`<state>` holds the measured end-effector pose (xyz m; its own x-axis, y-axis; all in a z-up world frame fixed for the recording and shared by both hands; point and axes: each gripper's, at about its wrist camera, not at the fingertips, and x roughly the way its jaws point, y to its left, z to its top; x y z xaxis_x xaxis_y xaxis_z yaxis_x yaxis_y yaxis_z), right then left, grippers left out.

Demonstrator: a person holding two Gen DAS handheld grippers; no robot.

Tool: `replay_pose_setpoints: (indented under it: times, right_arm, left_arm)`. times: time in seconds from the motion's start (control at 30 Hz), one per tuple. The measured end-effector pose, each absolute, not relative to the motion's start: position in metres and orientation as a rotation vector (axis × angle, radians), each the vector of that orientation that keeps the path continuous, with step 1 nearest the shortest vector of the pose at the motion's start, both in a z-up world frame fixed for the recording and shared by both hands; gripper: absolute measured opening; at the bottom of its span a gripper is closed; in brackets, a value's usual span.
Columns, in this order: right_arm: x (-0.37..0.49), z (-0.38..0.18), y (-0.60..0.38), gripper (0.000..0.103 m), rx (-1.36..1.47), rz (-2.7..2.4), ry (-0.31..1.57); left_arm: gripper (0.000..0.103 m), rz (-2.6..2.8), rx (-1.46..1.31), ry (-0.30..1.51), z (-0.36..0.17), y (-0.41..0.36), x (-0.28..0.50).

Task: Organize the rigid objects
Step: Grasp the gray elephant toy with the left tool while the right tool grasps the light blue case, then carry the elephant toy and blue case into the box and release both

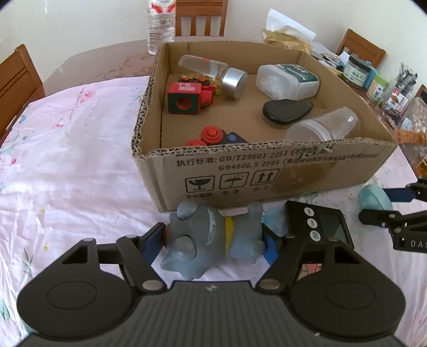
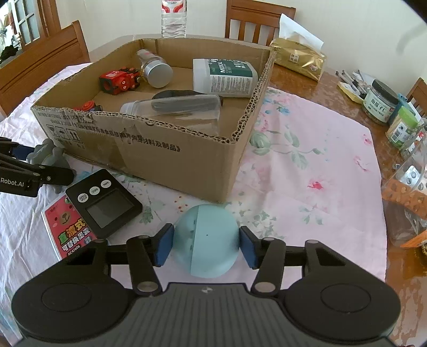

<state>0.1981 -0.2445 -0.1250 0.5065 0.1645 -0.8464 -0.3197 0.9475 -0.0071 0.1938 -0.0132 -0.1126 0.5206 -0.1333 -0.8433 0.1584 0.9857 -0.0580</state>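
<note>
A grey rubber toy animal [image 1: 210,237] lies on the cloth in front of the cardboard box [image 1: 267,170]. My left gripper [image 1: 213,240] has its blue pads against the toy's two ends. My right gripper [image 2: 206,244] has its pads against a light blue round object [image 2: 206,240]; the same object shows in the left wrist view [image 1: 373,198]. The box [image 2: 170,149] holds a red toy block [image 1: 186,97], jars, a white medical bottle [image 2: 226,76], a black stone [image 1: 287,110] and a clear tube [image 2: 173,106].
A black timer [image 2: 102,202] and a red card pack [image 2: 69,229] lie between the grippers. A water bottle [image 1: 160,24], a tissue pack [image 2: 299,57], jars and pens [image 2: 379,101] stand on the table's far and right sides. Wooden chairs surround it.
</note>
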Motion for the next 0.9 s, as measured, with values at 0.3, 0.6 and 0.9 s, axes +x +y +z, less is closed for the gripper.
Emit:
replay_pose_setpoints:
  times: [0.3, 0.6, 0.9]
  right_arm:
    - [0.194, -0.112, -0.248, 0.055, -0.197, 0.315, 1.001]
    - [0.189, -0.105, -0.252, 0.06, -0.206, 0.334, 0.983]
    - [0.194, -0.125, -0.251, 0.06, -0.196, 0.355, 1.011]
  left_arm:
    - [0.071, -0.256, 0.103, 1.022, -0.099, -0.014, 0.186]
    - [0.071, -0.315, 0.158, 1.007, -0.08, -0.013, 0.176]
    - [0.071, -0.349, 0.166, 1.009, -0.075, -0.018, 0.173]
